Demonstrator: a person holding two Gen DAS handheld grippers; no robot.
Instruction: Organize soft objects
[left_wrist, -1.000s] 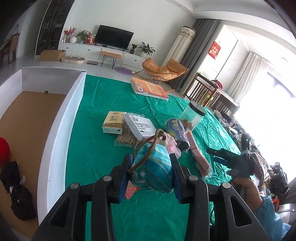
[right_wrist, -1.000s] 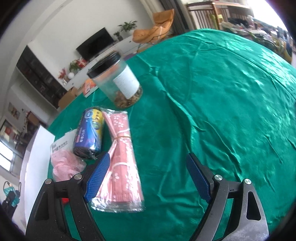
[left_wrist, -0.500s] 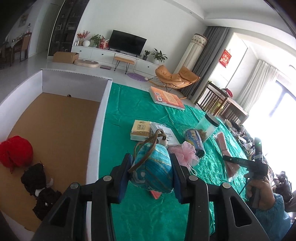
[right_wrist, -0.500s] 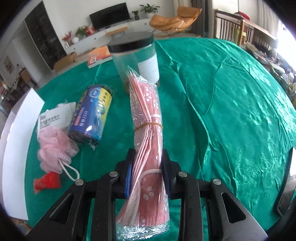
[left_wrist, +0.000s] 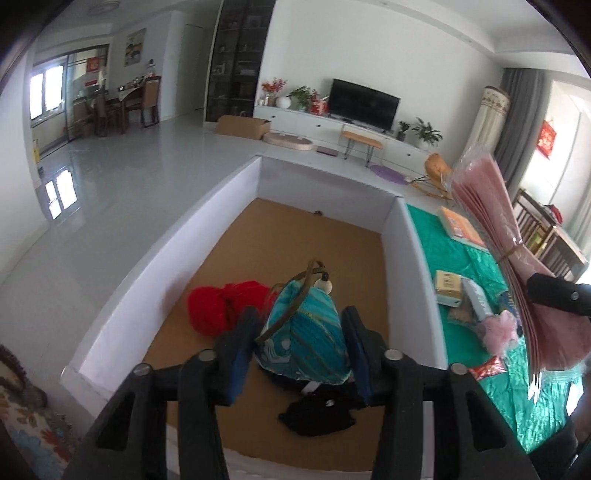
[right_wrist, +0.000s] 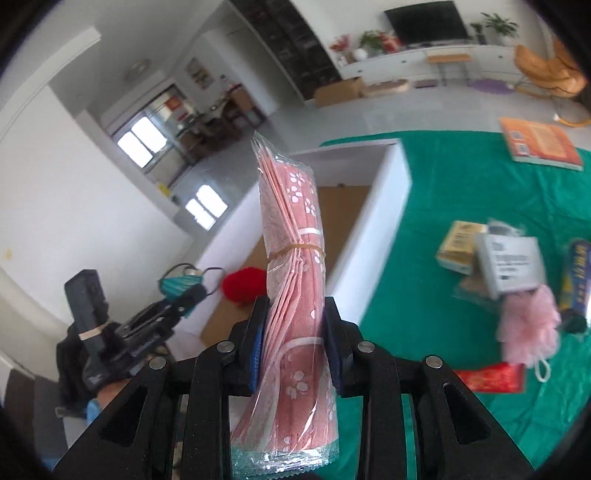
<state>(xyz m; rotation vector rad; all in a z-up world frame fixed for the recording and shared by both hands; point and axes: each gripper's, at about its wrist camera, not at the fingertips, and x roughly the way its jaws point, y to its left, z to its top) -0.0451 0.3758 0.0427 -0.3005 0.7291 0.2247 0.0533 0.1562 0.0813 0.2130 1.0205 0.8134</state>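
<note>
Meanwhile the left gripper (left_wrist: 300, 347) pinches a teal pouch (left_wrist: 304, 339) above the box (left_wrist: 155, 280), and the right gripper (right_wrist: 294, 336) clamps a pink packet (right_wrist: 291, 258).

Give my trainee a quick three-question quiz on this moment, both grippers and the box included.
1. True or false: the left gripper holds the teal pouch above the white-walled box.
2. The right gripper is shut on: A) the pink bath pouf, B) the pink floral pack, C) the orange book.
3. Fill in: the soft thing lying in the box beside the red yarn ball is ____ in colour.

Key: 1 true; 2 B; 3 black, the black bundle.
</note>
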